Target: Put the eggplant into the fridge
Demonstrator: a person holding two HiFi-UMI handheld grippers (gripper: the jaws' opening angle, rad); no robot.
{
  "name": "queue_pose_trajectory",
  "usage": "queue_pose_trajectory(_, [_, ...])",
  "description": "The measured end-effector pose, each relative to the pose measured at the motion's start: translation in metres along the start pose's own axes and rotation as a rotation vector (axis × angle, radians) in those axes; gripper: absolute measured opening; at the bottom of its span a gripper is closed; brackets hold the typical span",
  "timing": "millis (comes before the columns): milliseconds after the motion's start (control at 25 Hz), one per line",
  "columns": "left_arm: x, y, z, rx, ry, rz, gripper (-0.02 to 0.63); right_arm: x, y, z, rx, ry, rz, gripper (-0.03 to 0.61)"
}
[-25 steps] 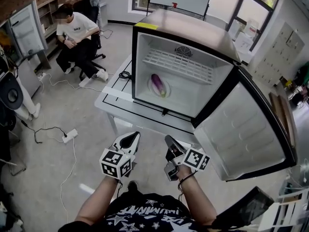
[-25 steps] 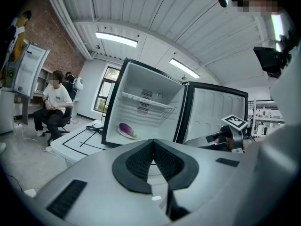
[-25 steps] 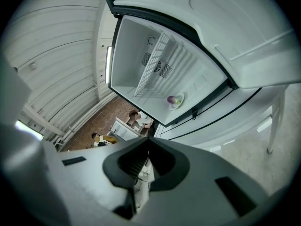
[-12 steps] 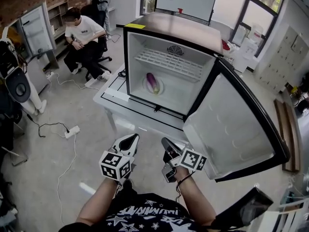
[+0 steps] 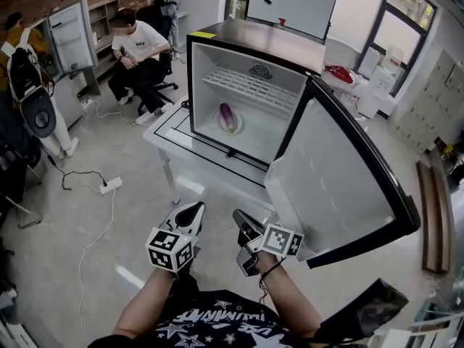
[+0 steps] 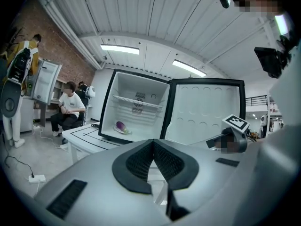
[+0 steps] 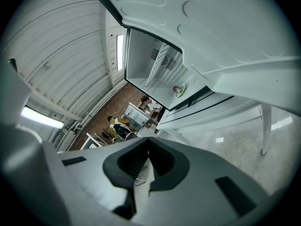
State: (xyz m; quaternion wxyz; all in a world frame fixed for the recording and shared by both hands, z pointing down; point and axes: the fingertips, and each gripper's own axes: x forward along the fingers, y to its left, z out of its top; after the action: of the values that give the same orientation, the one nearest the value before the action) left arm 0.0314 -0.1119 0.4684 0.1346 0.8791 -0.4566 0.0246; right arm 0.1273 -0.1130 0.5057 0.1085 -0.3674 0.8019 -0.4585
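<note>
The left gripper and right gripper, side by side and low, each have jaws pressed together on nothing. Well ahead of them the glossy purple eggplant lies on a small white plate inside the open black-framed white fridge, its door swung out beyond the right gripper. The eggplant looks light, firm and smooth-skinned, probably slippery; grip across its middle

The left claw, jaws together on nothing, faces the open fridge on the desk ahead, with the eggplant inside, left of the tips.
</note>
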Motion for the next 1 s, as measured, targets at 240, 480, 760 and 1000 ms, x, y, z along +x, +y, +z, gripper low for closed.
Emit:
queue_pose_trajectory(240, [-0.029, -0.034, -0.010, -0.007, -0.020, 0.037, 0.009, -0.032, 0.007, -0.034, -0.008, 0.066, 0.029, 0.006])
queue_pose_trajectory(480, [-0.063, -0.061, -0.029, -0.026, -0.019, 0.081, 0.009, -0.065, 0.012, -0.065, 0.005, 0.111, 0.045, 0.006])
queue_pose_trajectory(760, [-0.088, -0.088, -0.049, -0.044, -0.009, 0.129, 0.009, -0.092, 0.011, -0.079, -0.012, 0.156, 0.053, 0.006])
queue_pose_trajectory(1000, [-0.103, -0.097, -0.047, -0.043, -0.017, 0.162, 0.009, -0.101, 0.020, -0.094, -0.031, 0.206, 0.074, 0.006])
